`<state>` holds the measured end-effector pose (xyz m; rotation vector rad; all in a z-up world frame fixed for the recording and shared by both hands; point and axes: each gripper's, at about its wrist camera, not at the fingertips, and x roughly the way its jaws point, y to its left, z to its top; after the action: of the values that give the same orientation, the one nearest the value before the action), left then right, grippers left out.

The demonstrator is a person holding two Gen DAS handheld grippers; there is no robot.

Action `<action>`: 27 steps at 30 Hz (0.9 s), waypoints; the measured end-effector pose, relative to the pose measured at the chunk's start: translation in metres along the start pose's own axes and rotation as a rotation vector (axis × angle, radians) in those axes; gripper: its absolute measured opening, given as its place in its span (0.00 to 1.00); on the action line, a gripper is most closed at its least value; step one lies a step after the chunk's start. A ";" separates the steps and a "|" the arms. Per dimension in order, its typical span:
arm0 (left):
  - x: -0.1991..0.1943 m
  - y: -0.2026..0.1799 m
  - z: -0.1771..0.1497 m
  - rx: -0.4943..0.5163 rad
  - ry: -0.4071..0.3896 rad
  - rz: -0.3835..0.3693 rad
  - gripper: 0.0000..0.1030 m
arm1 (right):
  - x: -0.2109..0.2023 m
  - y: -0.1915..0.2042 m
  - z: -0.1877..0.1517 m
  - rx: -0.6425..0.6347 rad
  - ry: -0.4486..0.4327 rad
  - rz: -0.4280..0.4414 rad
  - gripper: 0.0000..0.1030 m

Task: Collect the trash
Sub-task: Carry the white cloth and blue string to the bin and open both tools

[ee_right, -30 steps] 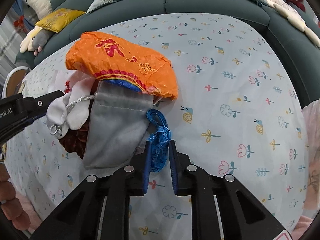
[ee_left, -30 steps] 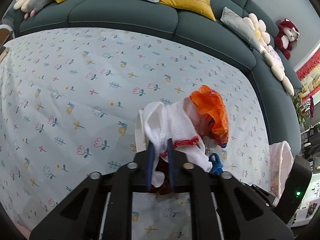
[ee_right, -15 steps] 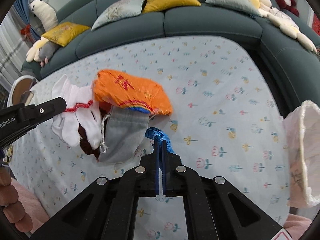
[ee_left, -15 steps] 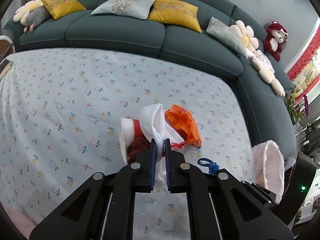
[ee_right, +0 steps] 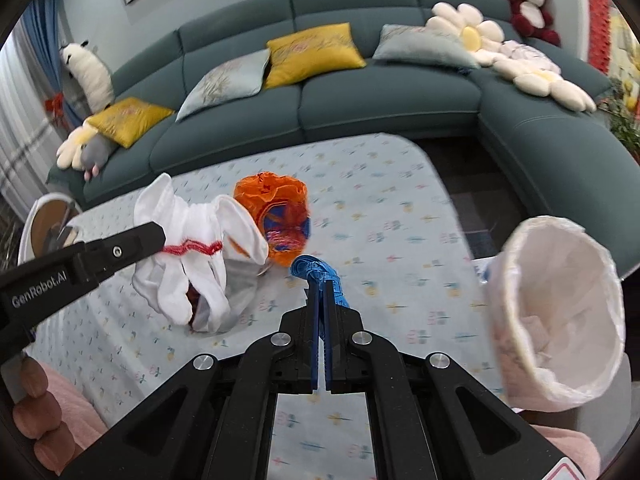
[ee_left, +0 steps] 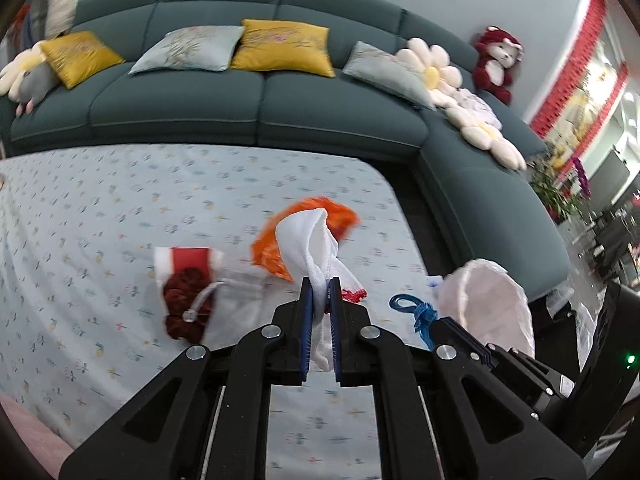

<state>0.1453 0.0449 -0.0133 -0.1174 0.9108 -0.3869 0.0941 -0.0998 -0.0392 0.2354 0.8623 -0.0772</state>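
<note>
My left gripper (ee_left: 321, 285) is shut on a white glove with red trim (ee_left: 310, 246), lifted above the flowered cloth; the right wrist view shows the same glove (ee_right: 188, 248) hanging from the left gripper (ee_right: 162, 236). Between the shut jaws of my right gripper (ee_right: 320, 286) is a blue strap (ee_right: 316, 270), also raised; from the left wrist view that strap (ee_left: 414, 308) shows to the right. An orange plastic bag (ee_right: 274, 210) lies on the cloth behind. A grey drawstring pouch (ee_left: 244, 300), a dark red scrunchie (ee_left: 186, 300) and a red-and-white wrapper (ee_left: 186, 258) lie at the left.
A white-lined bin bag (ee_right: 560, 312) stands open at the right edge of the table (ee_right: 400, 208). A dark green sofa (ee_right: 360, 100) with cushions and plush toys curves around the back and right. A hand (ee_right: 36, 412) holds the left gripper's handle.
Both grippers have risen from the cloth, the left with the white glove, the right with the blue strap. The right jaws closed fully on the strap. The bin bag has come into view.
</note>
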 end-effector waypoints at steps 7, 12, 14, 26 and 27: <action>-0.003 -0.057 -0.008 0.080 -0.002 -0.048 0.08 | -0.036 -0.048 0.000 0.052 -0.066 -0.046 0.02; 0.001 -0.104 -0.015 0.150 0.006 -0.082 0.08 | -0.055 -0.084 -0.004 0.095 -0.093 -0.078 0.02; 0.004 -0.120 -0.018 0.176 0.011 -0.095 0.08 | -0.061 -0.103 -0.006 0.123 -0.102 -0.094 0.02; 0.025 -0.207 -0.035 0.299 0.057 -0.170 0.08 | -0.077 -0.186 -0.018 0.237 -0.125 -0.181 0.02; 0.028 -0.216 -0.037 0.309 0.064 -0.178 0.08 | -0.078 -0.191 -0.019 0.244 -0.125 -0.187 0.02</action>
<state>0.0721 -0.1628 -0.0003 0.0995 0.8959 -0.6951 -0.0012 -0.2835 -0.0253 0.3740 0.7482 -0.3692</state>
